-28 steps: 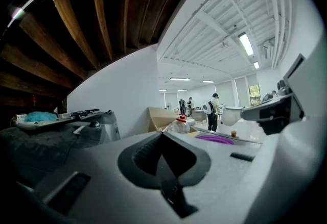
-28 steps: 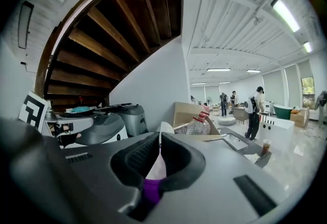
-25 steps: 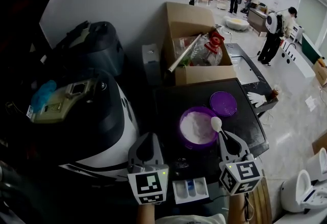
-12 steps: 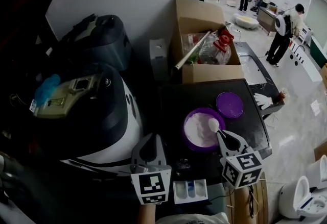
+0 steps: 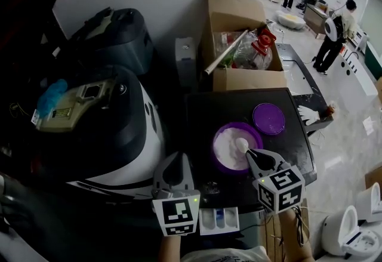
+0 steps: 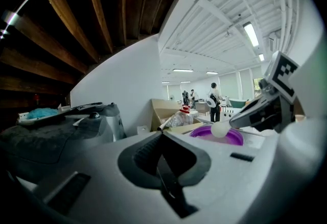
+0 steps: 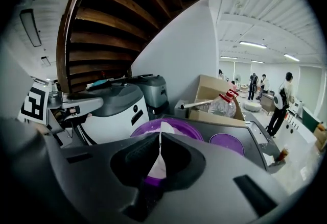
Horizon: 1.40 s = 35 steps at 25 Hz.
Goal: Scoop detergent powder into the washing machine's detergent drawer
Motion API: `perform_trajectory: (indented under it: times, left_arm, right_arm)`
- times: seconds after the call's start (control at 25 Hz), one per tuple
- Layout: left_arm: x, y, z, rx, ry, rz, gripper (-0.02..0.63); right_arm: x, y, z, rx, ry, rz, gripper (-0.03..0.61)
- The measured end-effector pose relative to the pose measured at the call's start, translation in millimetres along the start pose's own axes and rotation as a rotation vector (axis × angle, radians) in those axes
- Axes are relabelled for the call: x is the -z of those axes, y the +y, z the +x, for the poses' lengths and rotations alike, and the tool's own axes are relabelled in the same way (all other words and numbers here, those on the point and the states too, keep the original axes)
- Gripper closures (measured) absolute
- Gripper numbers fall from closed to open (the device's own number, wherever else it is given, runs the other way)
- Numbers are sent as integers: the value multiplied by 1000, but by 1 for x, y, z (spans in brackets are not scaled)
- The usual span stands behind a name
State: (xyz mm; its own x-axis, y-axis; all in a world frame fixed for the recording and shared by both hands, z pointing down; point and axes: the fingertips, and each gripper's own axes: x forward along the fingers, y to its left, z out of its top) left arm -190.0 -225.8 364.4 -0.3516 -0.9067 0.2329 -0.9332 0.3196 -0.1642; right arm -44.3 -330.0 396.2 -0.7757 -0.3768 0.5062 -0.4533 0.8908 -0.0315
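The right claw [image 5: 253, 157] pinches the handle of a white scoop [image 5: 242, 145] and tilts forward-left, so the bowl hangs over the powder [image 5: 227, 148] in the purple tub [image 5: 222, 133] near the tabletop's [image 5: 203, 113] front edge. The left claw [image 5: 173, 164], jaws together and empty, points forward just left of the detergent drawer [image 5: 219, 220].

Dim foreground, bright background (ceiling strip lights [image 6: 251, 34]), fisheye-warped edges

Lid [image 5: 268, 119] R of tub [image 5: 215, 148] — box [image 5: 236, 13] behind, drawer [image 5: 206, 222] in front.
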Motion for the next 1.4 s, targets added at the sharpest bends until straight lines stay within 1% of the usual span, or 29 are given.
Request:
perform_trajectory:
  times: [0.2, 0.36, 0.48, 0.84, 1.08, 1.28, 1.4]
  left_arm:
    - [4, -4, 0, -1, 9, -3, 612]
    - [7, -6, 0, 0, 14, -3, 612]
    - [9, -8, 0, 2, 21, -2, 612]
    - [15, -5, -1, -7, 36, -2, 612]
    - [18, -2, -1, -11, 43, 1, 612]
    - [23, 3, -1, -22, 53, -9, 612]
    - [25, 5, -1, -24, 58, -11, 612]
  right_arm:
    - [12, 0, 6, -65, 92, -48, 557]
    - [20, 1, 11, -100, 163, -111, 557]
    - [25, -1, 13, -123, 199, -123, 557]
    - [35, -9, 23, -134, 287, -163, 557]
    - [40, -5, 30, -149, 334, -206, 557]
    - [45, -1, 35, -153, 376, -260, 557]
    - [45, 2, 36, -169, 392, -268, 557]
